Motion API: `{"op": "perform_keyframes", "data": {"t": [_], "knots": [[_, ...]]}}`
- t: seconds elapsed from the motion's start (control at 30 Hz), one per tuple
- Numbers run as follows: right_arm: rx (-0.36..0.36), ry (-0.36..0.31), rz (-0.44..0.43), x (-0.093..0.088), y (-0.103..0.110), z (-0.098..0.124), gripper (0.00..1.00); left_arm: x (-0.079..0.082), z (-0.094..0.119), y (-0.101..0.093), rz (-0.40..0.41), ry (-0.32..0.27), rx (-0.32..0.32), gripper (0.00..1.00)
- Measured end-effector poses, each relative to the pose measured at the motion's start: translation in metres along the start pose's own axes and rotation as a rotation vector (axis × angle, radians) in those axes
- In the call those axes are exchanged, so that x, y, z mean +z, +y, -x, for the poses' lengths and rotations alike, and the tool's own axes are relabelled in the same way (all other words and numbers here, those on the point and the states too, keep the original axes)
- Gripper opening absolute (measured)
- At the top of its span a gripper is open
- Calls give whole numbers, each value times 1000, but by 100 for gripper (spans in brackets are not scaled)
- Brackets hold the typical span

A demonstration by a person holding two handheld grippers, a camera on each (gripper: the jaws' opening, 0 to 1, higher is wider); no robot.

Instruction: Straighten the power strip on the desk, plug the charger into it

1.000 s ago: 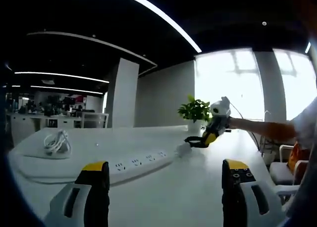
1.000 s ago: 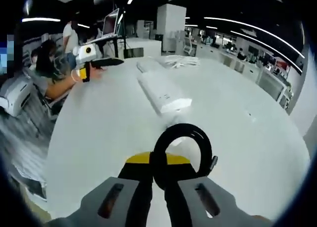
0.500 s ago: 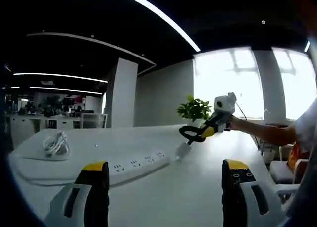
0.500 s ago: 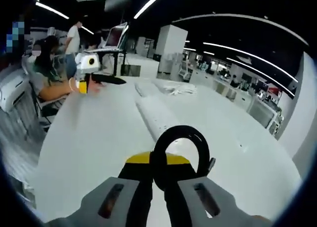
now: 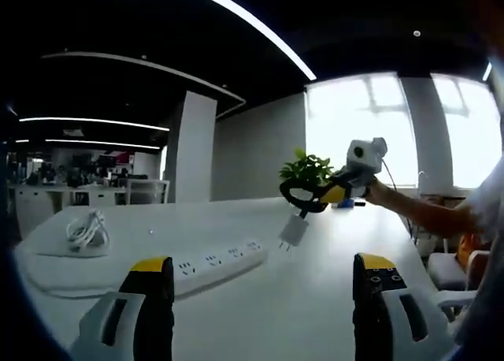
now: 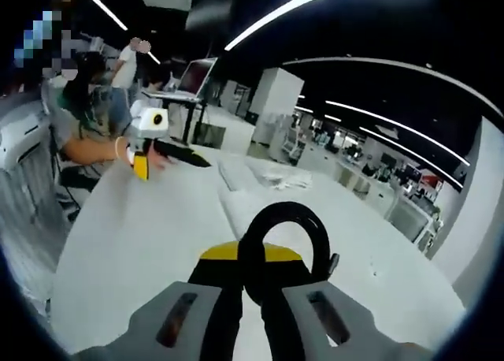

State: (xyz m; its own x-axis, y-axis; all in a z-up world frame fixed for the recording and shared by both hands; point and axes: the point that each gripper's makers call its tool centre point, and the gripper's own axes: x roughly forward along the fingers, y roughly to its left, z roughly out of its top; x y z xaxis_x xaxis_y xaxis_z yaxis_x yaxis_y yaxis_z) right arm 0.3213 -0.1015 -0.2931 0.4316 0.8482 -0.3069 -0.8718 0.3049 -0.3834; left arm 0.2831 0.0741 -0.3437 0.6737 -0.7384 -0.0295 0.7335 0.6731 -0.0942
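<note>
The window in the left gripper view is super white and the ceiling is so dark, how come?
In the left gripper view the window is blown out by daylight, so the potted plant and right gripper show against glare and the ceiling goes near black. In the right gripper view the fisheye bends the ceiling lights, and the power strip looks soft.

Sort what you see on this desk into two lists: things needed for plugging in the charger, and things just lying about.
For the job:
- long white power strip lying on the desk
- small white charger hanging on its black cable loop
- right claw shut on that loop
- left claw, open

Lying about:
- coiled white cable on the desk
- green potted plant
</note>
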Motion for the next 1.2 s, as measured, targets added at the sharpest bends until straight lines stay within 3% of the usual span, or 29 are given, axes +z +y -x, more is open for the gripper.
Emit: {"op": "perform_keyframes", "data": {"t": [0.17,0.57,0.93,1.2], "knots": [[20,-28,22,12,7,-2,4,3,-3,2,-11,7,-3,96],[26,-58,34,20,8,-5,5,9,-14,7,-30,23,-21,96],[35,-102,64,32,13,-11,5,19,-28,3,-79,16,-102,99],[52,-116,68,36,19,-16,5,12,-39,12,-99,53,-124,99]]}}
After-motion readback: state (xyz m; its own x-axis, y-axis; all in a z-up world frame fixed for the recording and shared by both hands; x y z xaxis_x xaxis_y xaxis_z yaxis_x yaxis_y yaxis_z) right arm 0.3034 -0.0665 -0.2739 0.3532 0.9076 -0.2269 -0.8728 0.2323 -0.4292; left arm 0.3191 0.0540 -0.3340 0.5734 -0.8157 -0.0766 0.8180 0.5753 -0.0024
